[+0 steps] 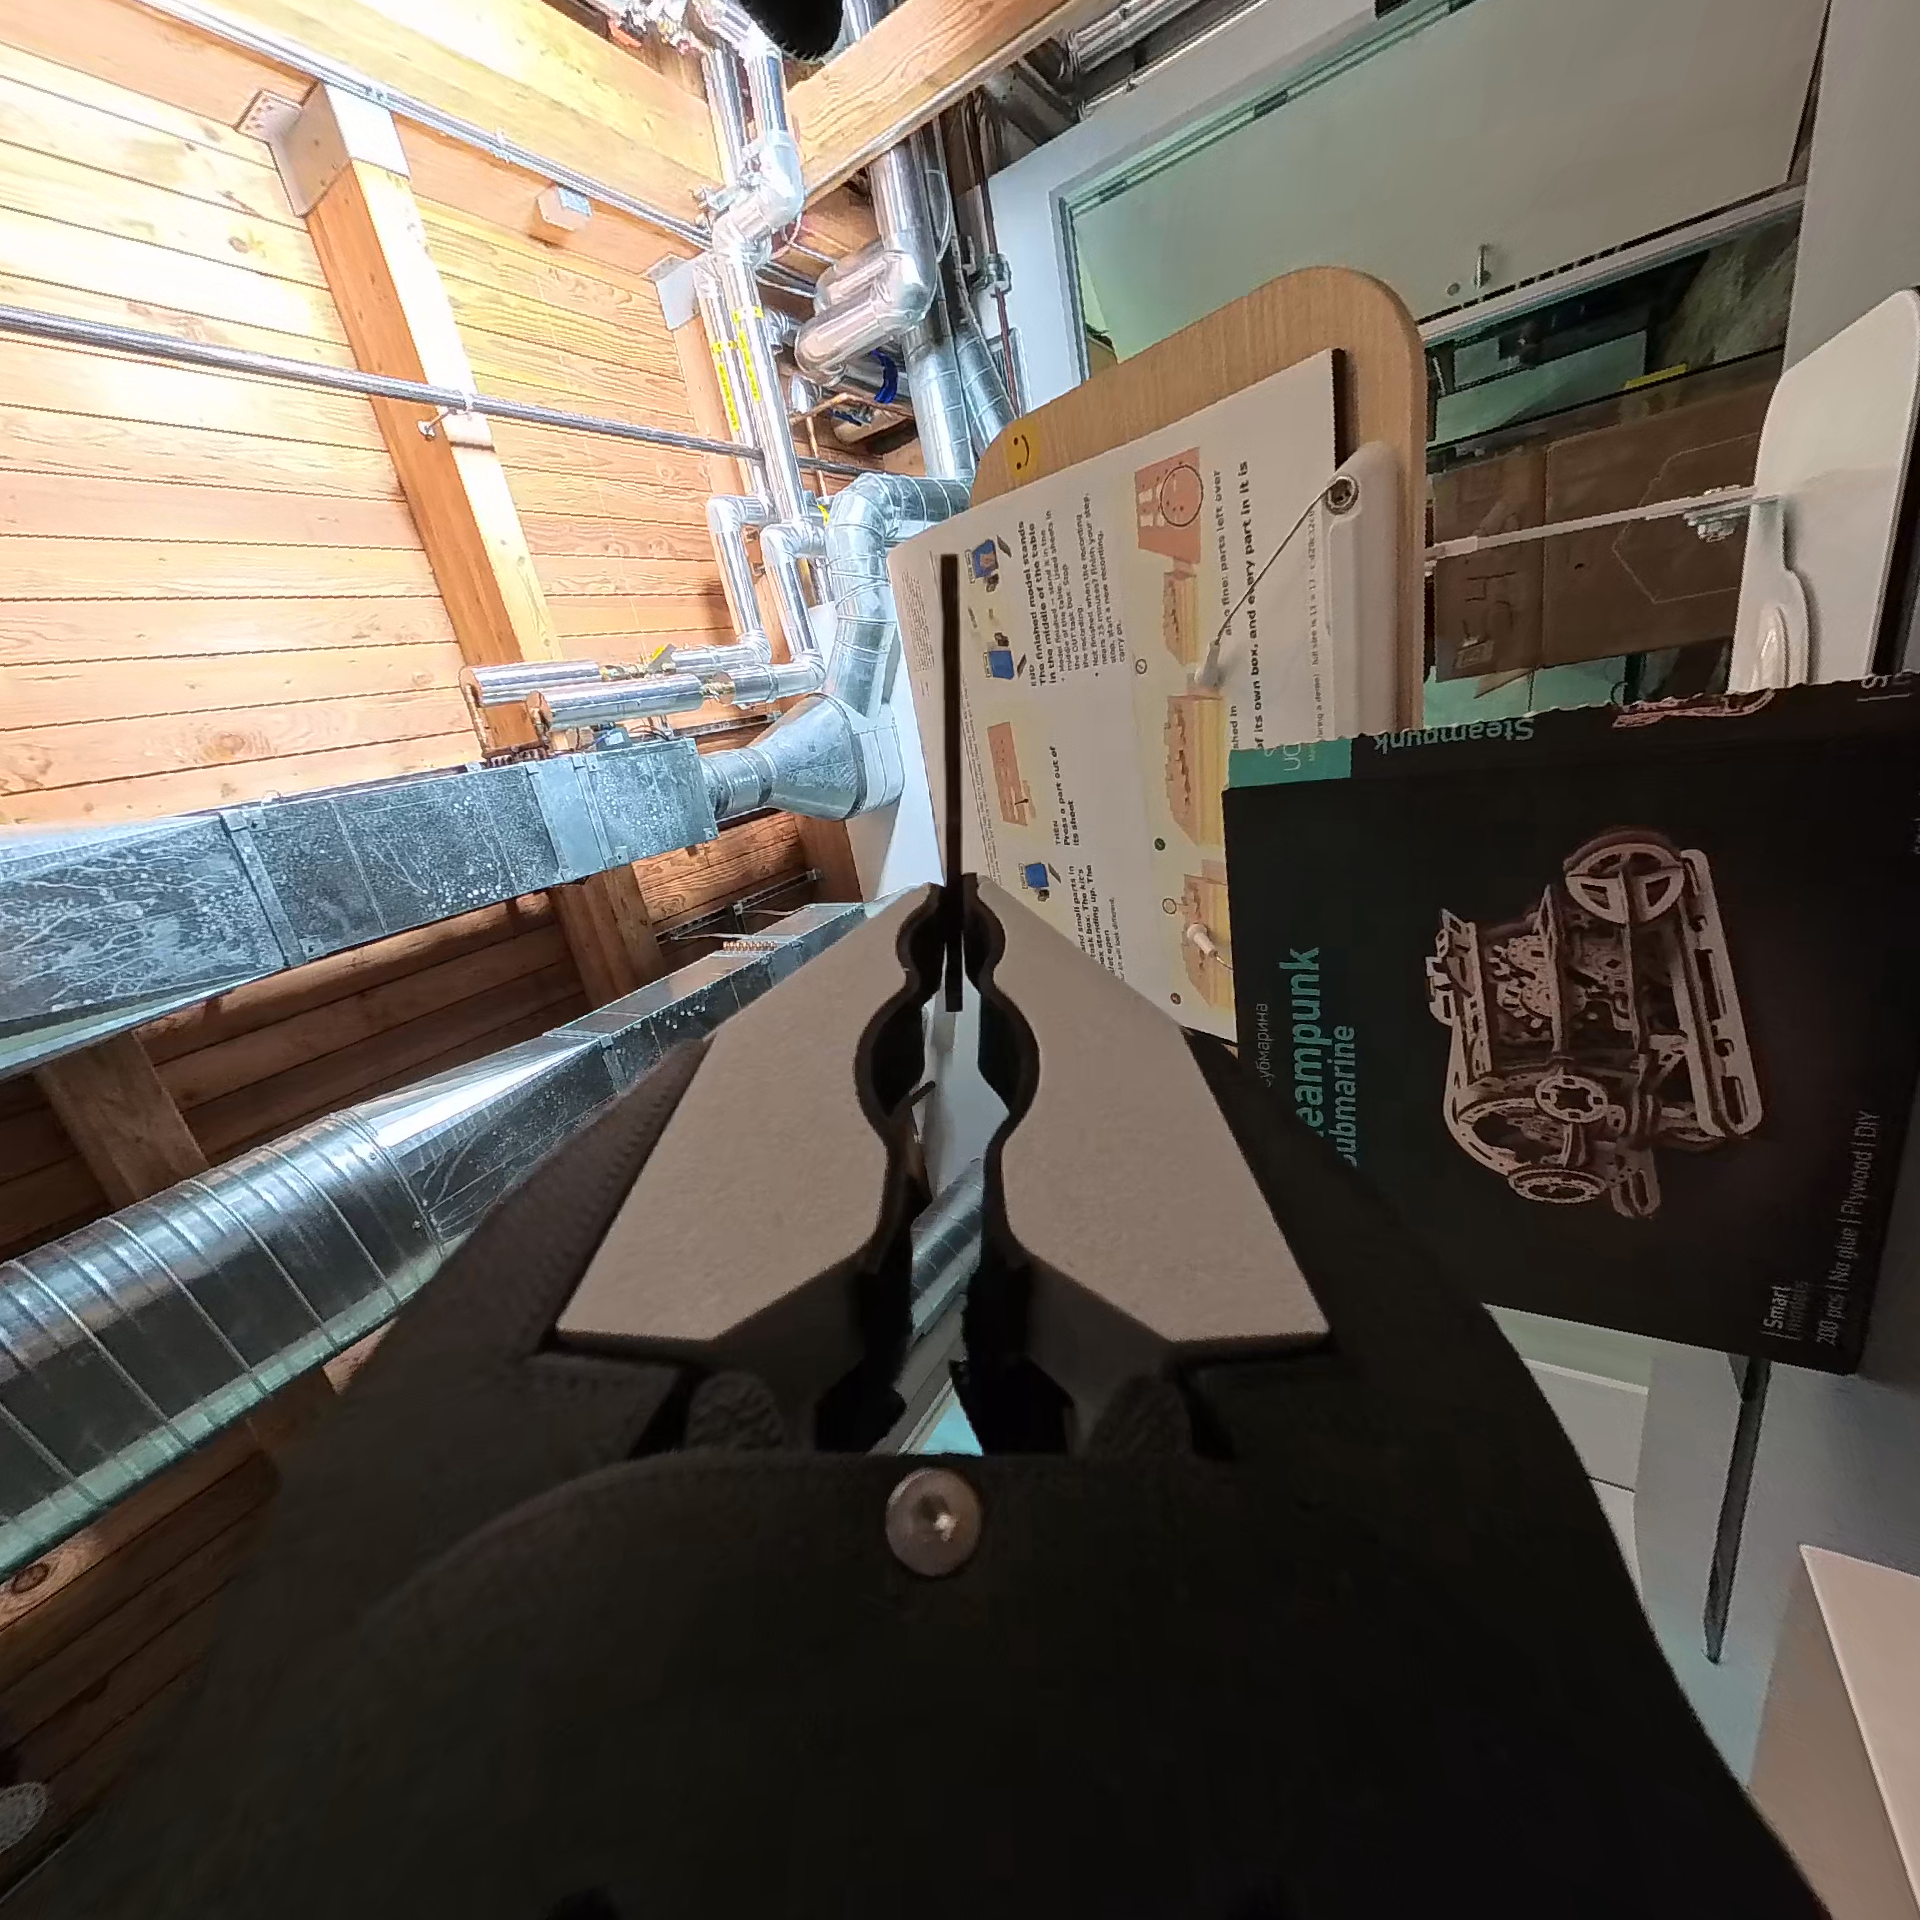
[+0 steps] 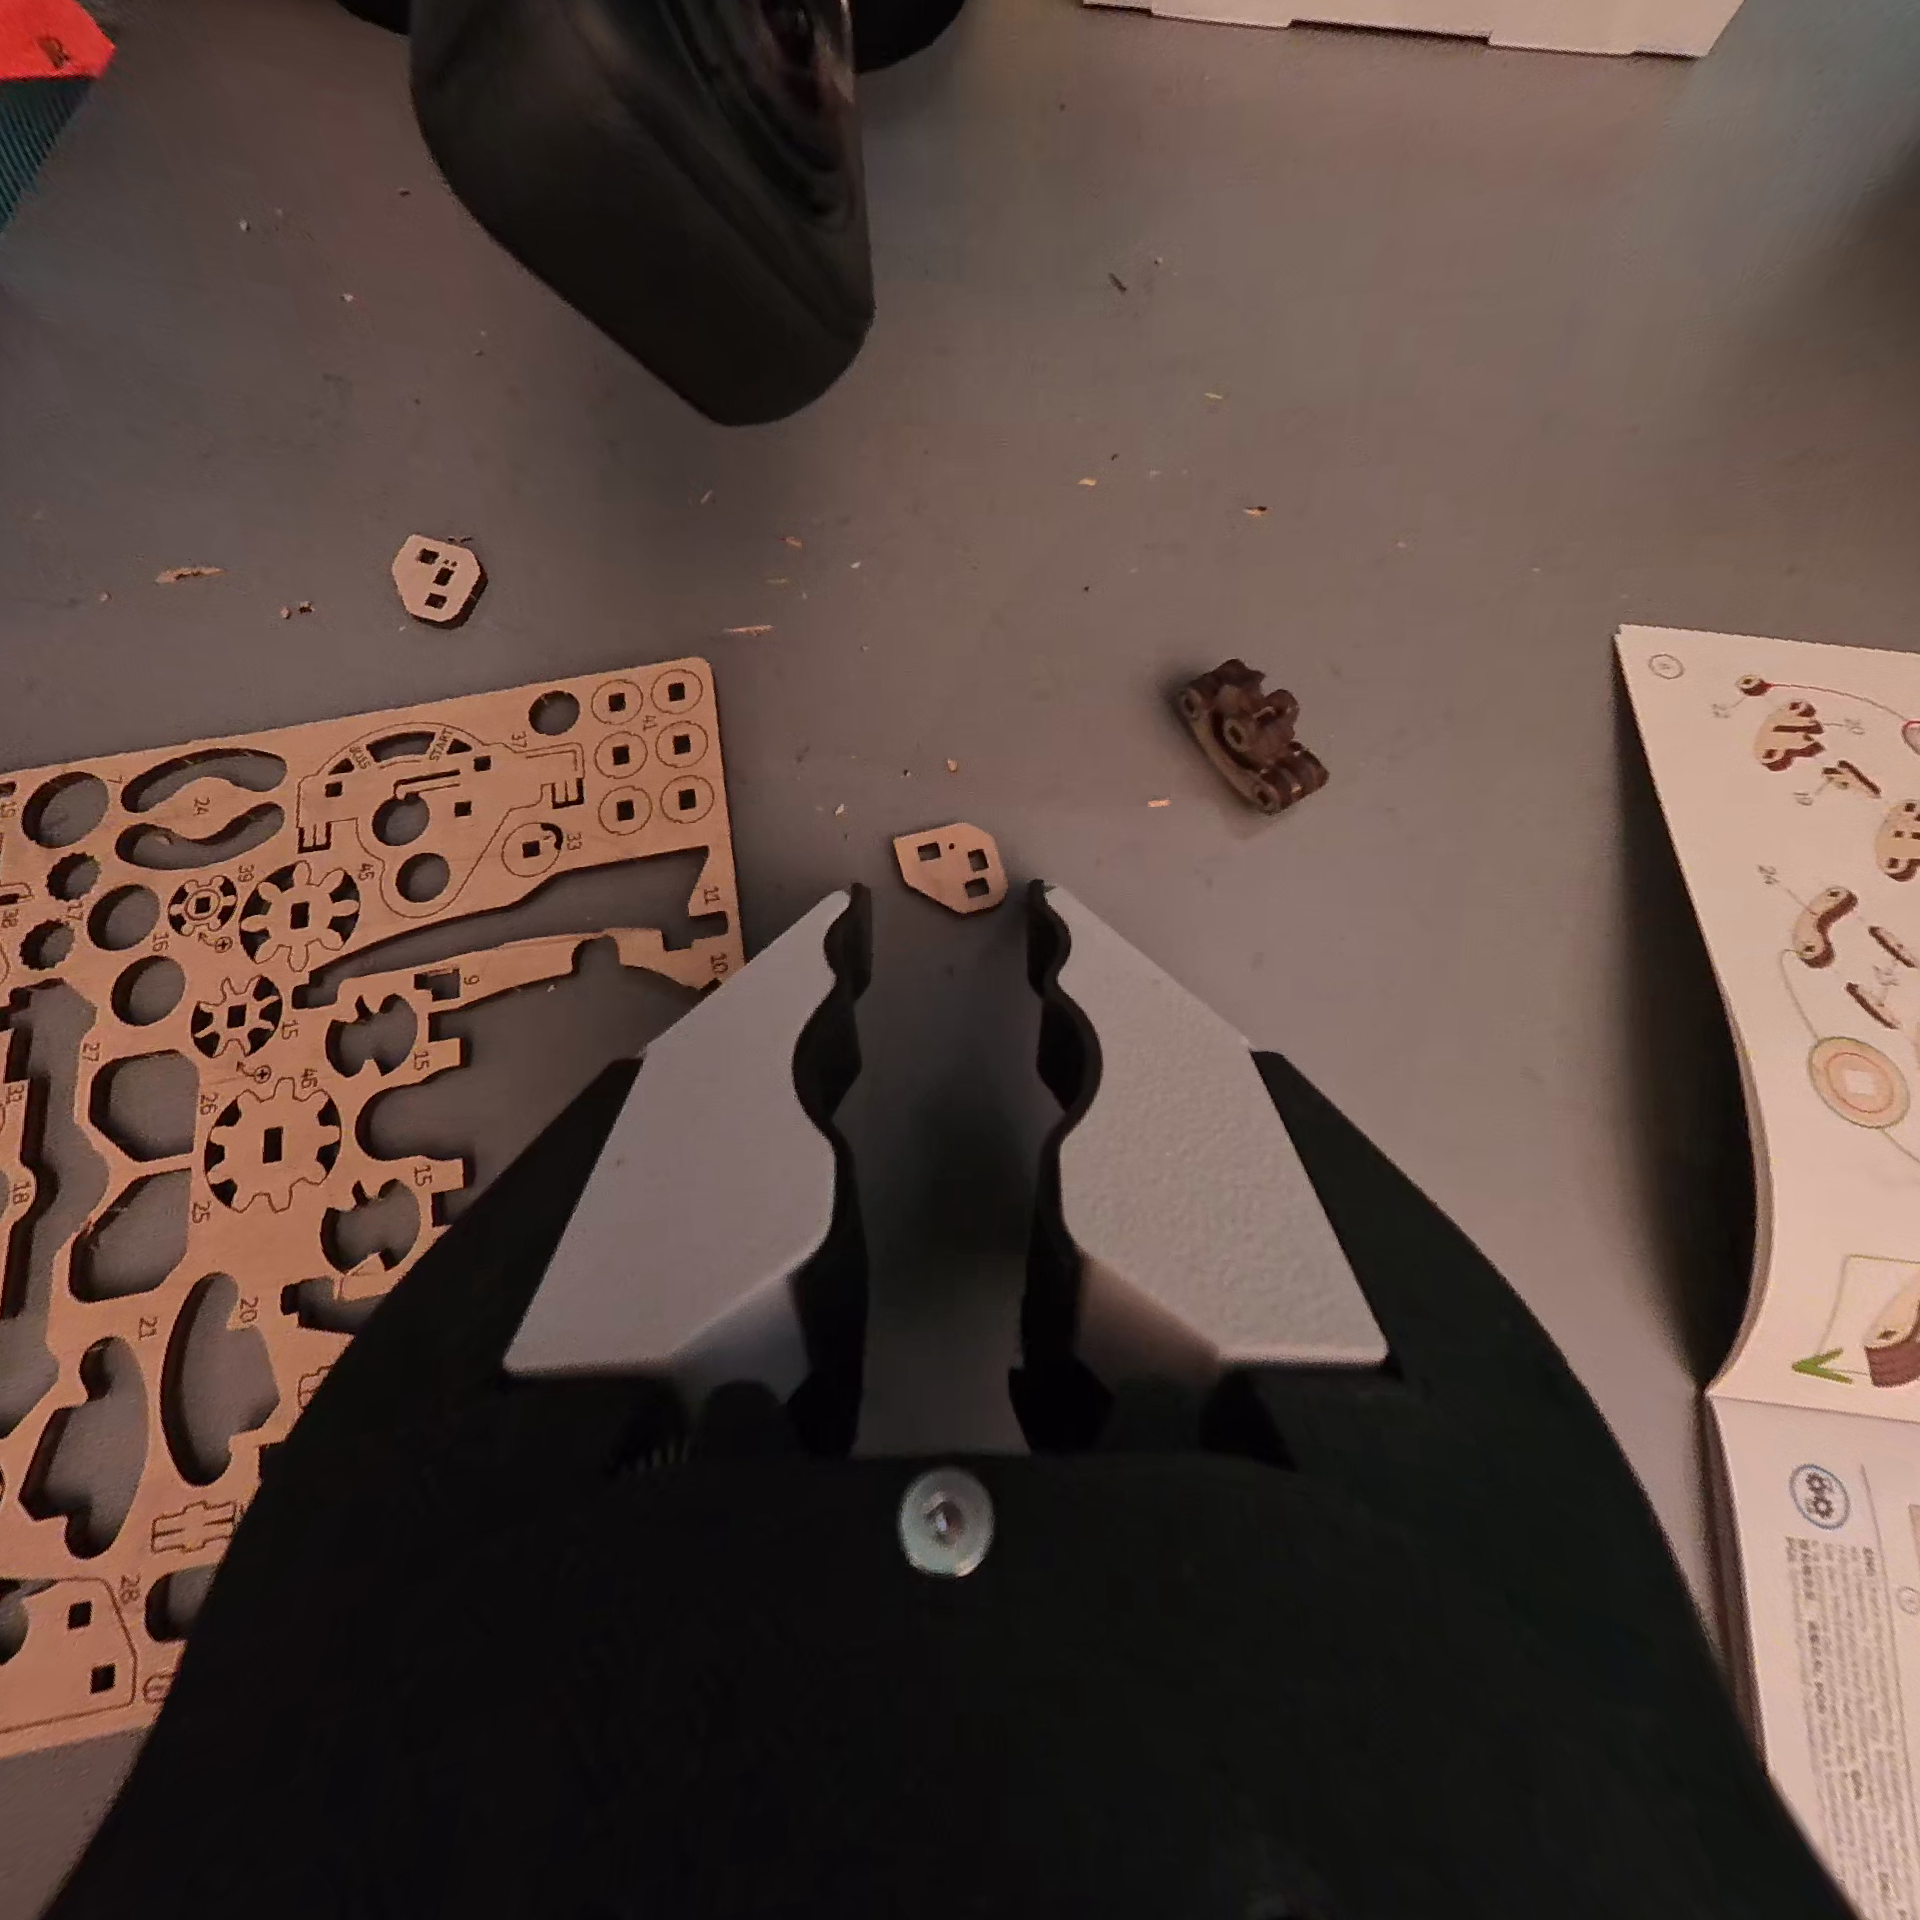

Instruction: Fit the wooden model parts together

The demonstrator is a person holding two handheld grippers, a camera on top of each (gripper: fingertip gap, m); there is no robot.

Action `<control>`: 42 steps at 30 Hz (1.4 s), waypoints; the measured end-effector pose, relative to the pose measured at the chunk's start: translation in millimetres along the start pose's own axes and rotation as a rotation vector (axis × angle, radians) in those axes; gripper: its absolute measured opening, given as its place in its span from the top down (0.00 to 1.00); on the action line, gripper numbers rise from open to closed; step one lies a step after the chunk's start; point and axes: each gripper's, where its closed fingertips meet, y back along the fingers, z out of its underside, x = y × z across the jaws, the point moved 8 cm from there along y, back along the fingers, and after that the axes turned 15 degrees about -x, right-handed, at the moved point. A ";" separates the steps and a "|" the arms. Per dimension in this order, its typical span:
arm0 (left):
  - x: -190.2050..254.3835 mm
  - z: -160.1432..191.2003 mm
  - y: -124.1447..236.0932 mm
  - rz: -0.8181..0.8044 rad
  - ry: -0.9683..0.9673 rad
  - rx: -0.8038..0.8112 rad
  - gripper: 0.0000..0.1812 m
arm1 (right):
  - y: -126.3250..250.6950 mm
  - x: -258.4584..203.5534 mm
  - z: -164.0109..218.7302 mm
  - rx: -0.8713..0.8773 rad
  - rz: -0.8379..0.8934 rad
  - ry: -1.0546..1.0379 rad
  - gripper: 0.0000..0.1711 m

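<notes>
My left gripper (image 1: 951, 894) is shut on a thin flat wooden part (image 1: 949, 717) seen edge-on as a dark strip that sticks out past the fingertips; it points up at the ceiling. My right gripper (image 2: 945, 902) is open and empty, hovering over the grey table (image 2: 1299, 436). A small flat wooden piece (image 2: 952, 864) with square holes lies just beyond its fingertips. A second small flat piece (image 2: 438, 578) lies to the far left. A small dark assembled part (image 2: 1252, 748) lies to the right. A laser-cut plywood sheet (image 2: 312, 997) with several parts lies on the left.
An open instruction booklet (image 2: 1829, 1039) lies at the right edge. A black rounded object (image 2: 665, 197) stands at the back of the table. In the left wrist view a dark kit box (image 1: 1579, 1029) and an instruction sheet (image 1: 1122, 727) stand upright. The gap from one gripper's tips to the other's is roughly 20 cm.
</notes>
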 end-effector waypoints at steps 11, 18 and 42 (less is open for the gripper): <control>1.9 1.0 -0.8 0.011 -0.003 -0.005 1.00 | 0.0 -2.4 -1.6 0.002 0.048 0.033 0.84; 2.4 1.3 -0.9 0.015 -0.003 -0.005 1.00 | 0.7 -1.0 0.1 0.005 0.039 0.020 0.83; 7.3 -0.4 -0.8 0.042 -0.017 -0.002 1.00 | 1.7 15.6 -2.4 0.000 0.221 -0.065 0.85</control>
